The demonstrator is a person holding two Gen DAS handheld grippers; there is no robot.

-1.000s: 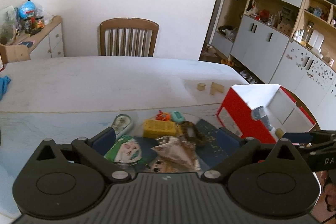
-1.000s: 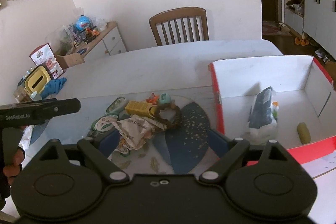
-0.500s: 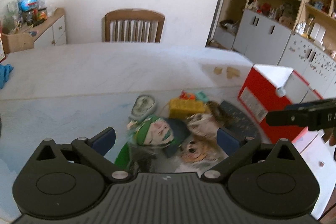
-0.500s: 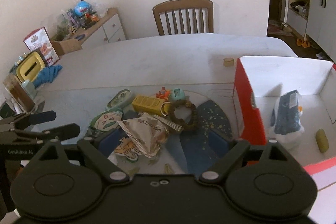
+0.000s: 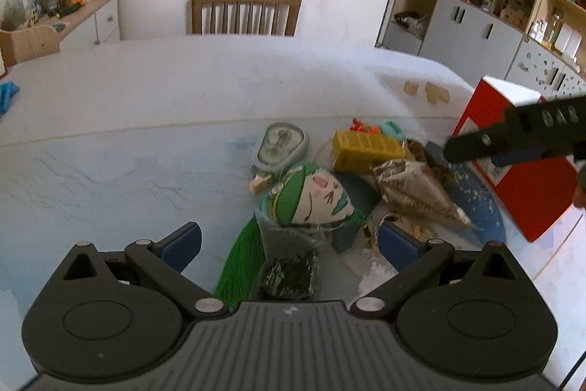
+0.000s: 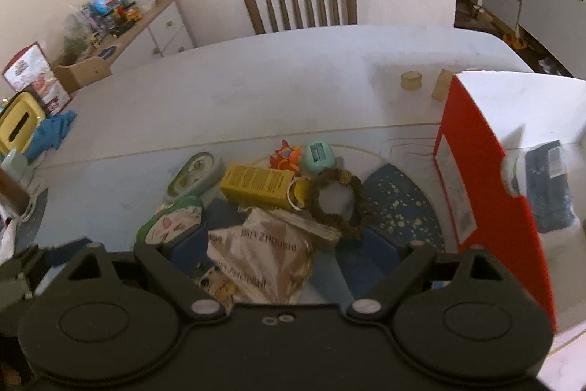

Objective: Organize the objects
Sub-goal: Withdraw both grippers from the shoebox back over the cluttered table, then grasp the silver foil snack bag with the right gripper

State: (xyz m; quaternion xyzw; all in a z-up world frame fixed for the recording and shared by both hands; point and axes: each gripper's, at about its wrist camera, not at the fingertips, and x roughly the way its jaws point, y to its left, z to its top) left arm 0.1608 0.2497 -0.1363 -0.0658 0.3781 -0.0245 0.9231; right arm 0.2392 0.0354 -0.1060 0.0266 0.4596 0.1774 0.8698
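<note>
Home dining room, chair, table, cabinets

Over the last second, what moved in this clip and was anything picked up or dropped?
Both grippers dropped closer to the pile: the left gripper now frames the green face pouch, the right gripper the crumpled wrapper. Nothing was gripped or released; both stayed open. The pile and the red box kept their places.

Black claws — blue pads, silver pivot screws.

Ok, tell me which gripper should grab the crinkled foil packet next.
Right gripper: its open jaws already frame the foil packet. The left gripper is lined up on the green-hatted face pouch instead.
</note>
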